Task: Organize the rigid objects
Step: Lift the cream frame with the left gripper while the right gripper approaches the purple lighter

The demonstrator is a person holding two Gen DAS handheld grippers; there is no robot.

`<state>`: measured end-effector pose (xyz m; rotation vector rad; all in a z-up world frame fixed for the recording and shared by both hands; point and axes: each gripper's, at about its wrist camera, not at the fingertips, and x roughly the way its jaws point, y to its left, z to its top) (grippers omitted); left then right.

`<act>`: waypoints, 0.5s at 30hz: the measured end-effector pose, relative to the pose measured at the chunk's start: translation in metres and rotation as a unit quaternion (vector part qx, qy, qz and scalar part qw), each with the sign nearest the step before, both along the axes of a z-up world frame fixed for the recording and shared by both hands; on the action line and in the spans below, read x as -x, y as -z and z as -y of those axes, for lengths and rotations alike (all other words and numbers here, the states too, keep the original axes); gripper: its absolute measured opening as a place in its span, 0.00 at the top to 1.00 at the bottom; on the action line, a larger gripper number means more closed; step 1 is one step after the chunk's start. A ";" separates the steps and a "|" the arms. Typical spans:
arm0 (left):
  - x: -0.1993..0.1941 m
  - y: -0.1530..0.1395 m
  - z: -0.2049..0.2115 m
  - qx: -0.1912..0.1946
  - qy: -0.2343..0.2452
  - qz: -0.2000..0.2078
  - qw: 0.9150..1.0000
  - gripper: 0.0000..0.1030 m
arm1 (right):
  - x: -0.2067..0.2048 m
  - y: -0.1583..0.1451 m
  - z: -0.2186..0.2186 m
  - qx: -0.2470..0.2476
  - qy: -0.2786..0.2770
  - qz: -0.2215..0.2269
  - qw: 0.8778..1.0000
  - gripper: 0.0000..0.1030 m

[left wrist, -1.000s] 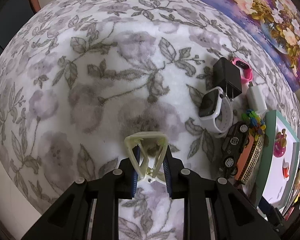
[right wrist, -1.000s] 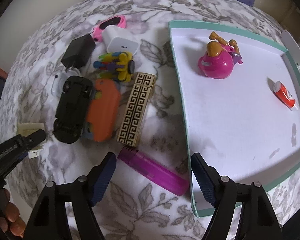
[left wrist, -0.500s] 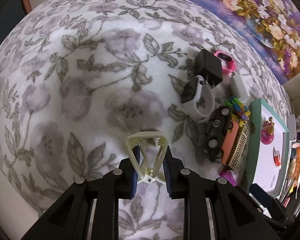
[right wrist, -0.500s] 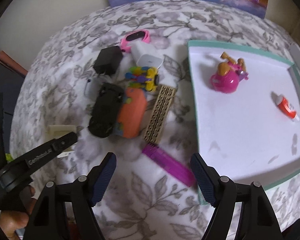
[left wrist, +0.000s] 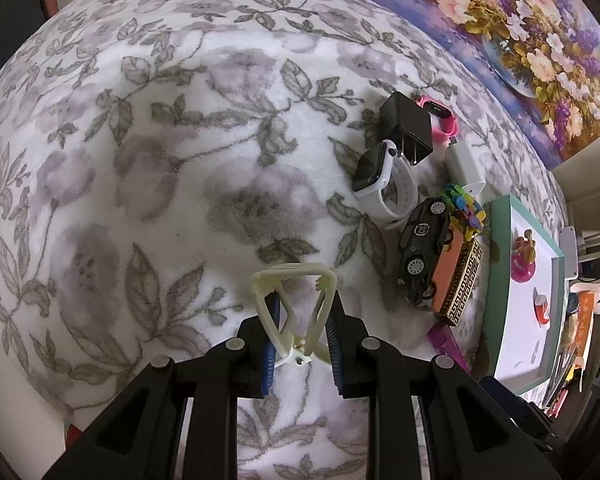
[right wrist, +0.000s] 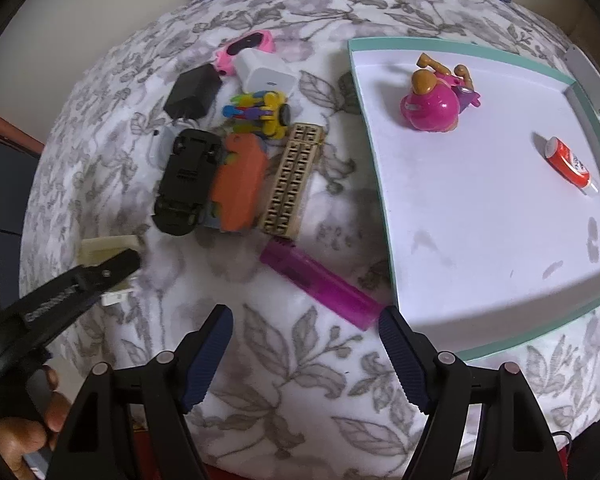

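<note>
My left gripper point(left wrist: 302, 312) is shut on a cream hair claw clip point(left wrist: 296, 300), held just above the flowered blanket. In the right wrist view the clip point(right wrist: 104, 248) shows at the left under that gripper's black finger. My right gripper point(right wrist: 304, 320) hangs open above the near end of a purple lighter-like stick point(right wrist: 320, 284), with nothing between its fingers. A pile lies further back: black toy car point(right wrist: 188, 180), orange item point(right wrist: 240, 184), gold patterned box point(right wrist: 292, 184), colourful toy point(right wrist: 260, 110), white charger point(right wrist: 264, 70), black charger point(right wrist: 194, 90), pink watch point(right wrist: 246, 46). A white smartwatch point(left wrist: 374, 172) lies beside the car.
A white tray with a teal rim point(right wrist: 374, 168) sits at the right and holds a pink toy point(right wrist: 432, 104) and an orange-red tube point(right wrist: 568, 160). A flower painting point(left wrist: 520, 40) leans at the back. The blanket's left half point(left wrist: 140, 160) carries nothing.
Both grippers have risen a little, so each view takes in more of the blanket. The left still grips the clip. The right stays open.
</note>
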<state>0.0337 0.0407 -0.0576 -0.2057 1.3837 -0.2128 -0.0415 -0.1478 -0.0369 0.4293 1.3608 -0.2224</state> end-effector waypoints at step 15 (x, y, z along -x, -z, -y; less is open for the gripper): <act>-0.013 0.003 -0.006 -0.011 -0.016 0.000 1.000 0.77 | -0.004 0.021 0.017 -0.045 0.107 -0.008 0.993 0.22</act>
